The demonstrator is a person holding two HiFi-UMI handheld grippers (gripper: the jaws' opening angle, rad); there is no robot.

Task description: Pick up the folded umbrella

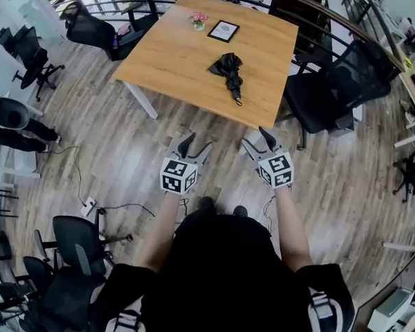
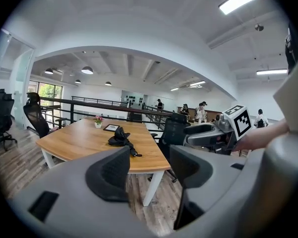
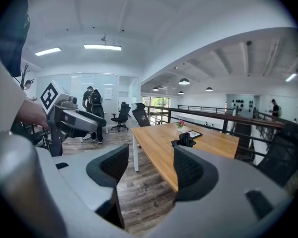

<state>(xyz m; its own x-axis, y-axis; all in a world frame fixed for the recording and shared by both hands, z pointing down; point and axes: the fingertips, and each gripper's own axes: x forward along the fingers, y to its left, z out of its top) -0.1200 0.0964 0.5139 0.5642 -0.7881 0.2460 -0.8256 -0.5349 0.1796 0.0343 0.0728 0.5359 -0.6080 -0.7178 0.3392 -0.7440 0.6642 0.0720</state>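
Left gripper [image 2: 148, 168], jaws standing apart, nothing between the pads. Right gripper [image 3: 150, 168], the same story: jaws wide, empty, just air in the gap. Both are held out side by side over the plank floor [image 1: 117, 151], short of the near edge of the wooden table [image 1: 166, 57] and clear of it. Up on that tabletop lies the folded black umbrella [image 1: 228, 70], toward the near right side, handle end pointing at the person. Beyond it, a framed picture [image 1: 223, 31] lies flat and a small pot of pink flowers [image 1: 198, 21] stands beside it. A black office chair [image 1: 335, 85] sits at the table's right.
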